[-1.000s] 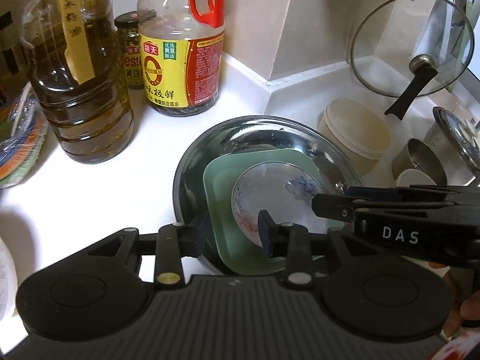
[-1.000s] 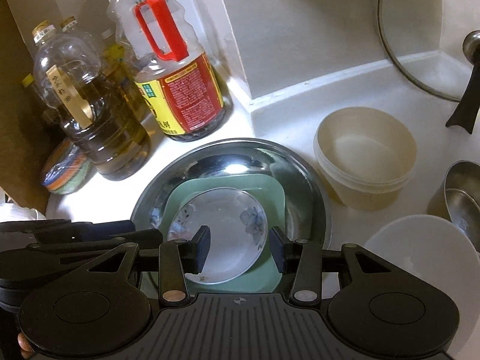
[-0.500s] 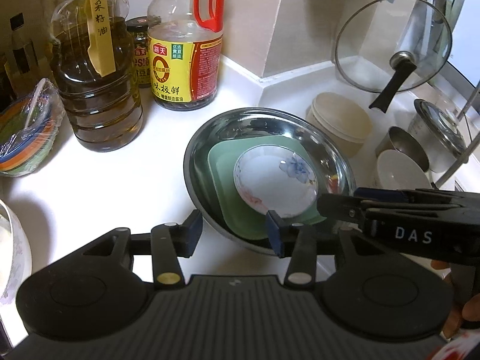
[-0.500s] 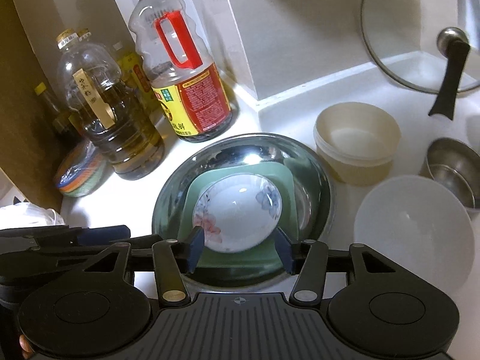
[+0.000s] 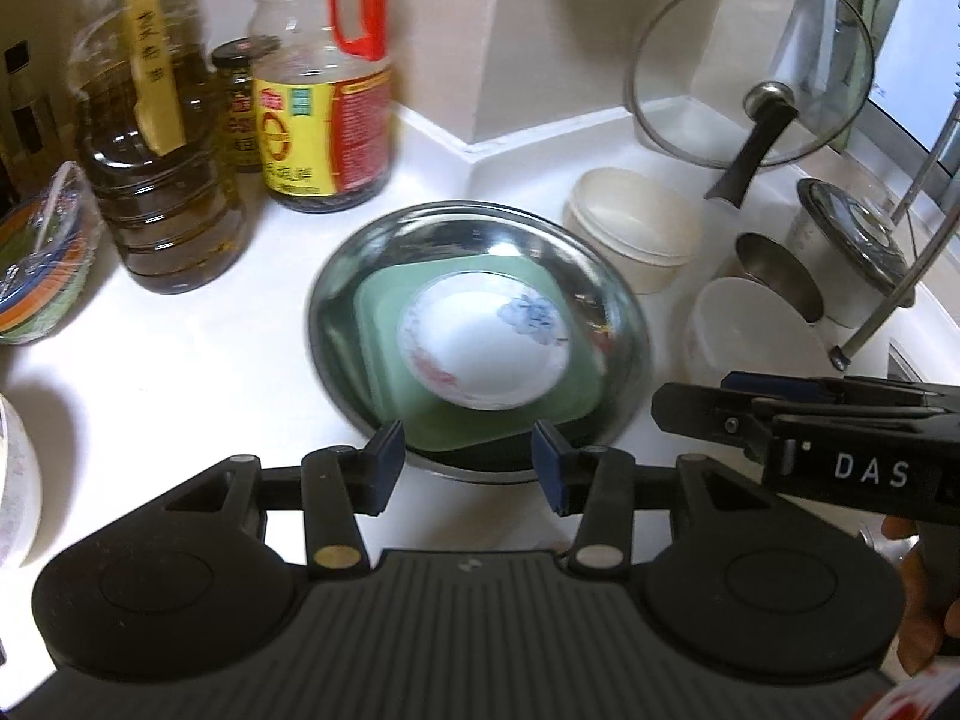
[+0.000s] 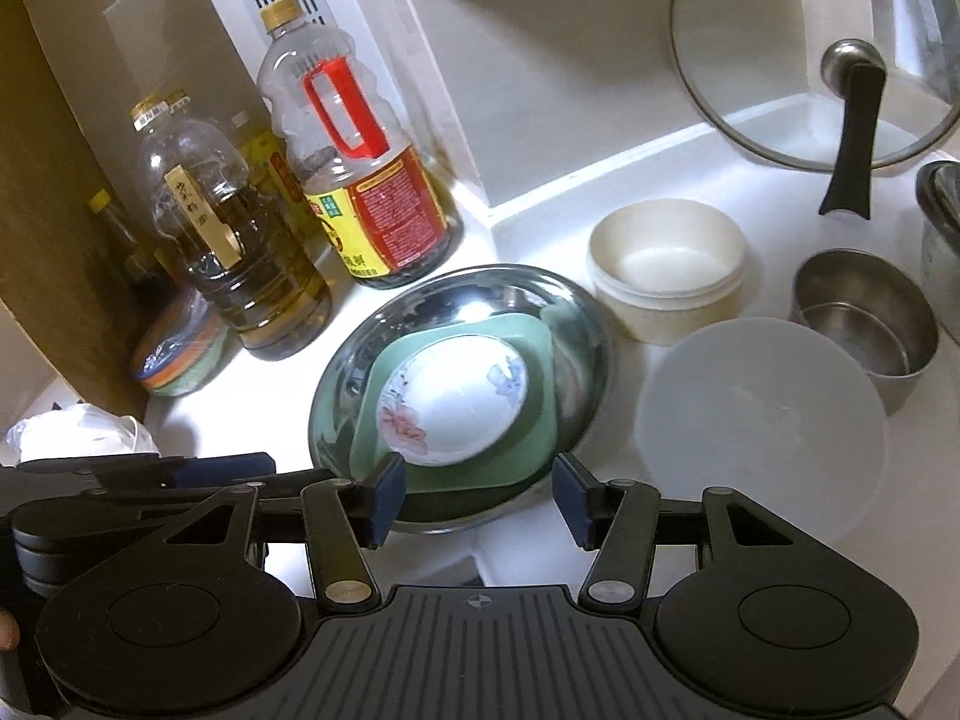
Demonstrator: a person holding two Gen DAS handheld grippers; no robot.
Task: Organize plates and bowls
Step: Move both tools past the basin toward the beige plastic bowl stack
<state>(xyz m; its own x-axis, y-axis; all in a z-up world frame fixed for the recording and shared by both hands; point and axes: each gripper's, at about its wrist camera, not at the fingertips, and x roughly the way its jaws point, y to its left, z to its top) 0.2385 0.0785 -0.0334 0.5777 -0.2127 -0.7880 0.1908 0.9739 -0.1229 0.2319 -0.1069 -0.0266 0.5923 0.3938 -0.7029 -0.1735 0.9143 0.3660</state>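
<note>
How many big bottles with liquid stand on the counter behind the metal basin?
2. The oil bottle with the yellow paper strip stands at the left; the red-handled bottle stands right of it, by the wall corner. Smaller bottles and a jar stand behind them, partly hidden.

Glossy steel basin (image 5: 612, 306), glazed floral bowl (image 5: 486, 354)

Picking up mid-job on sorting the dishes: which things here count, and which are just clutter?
For the job: steel basin, green square plate, floral dish, white bowl, cream tub, steel cup.

Just lying about: oil bottle, soy sauce bottle, glass lid.
</note>
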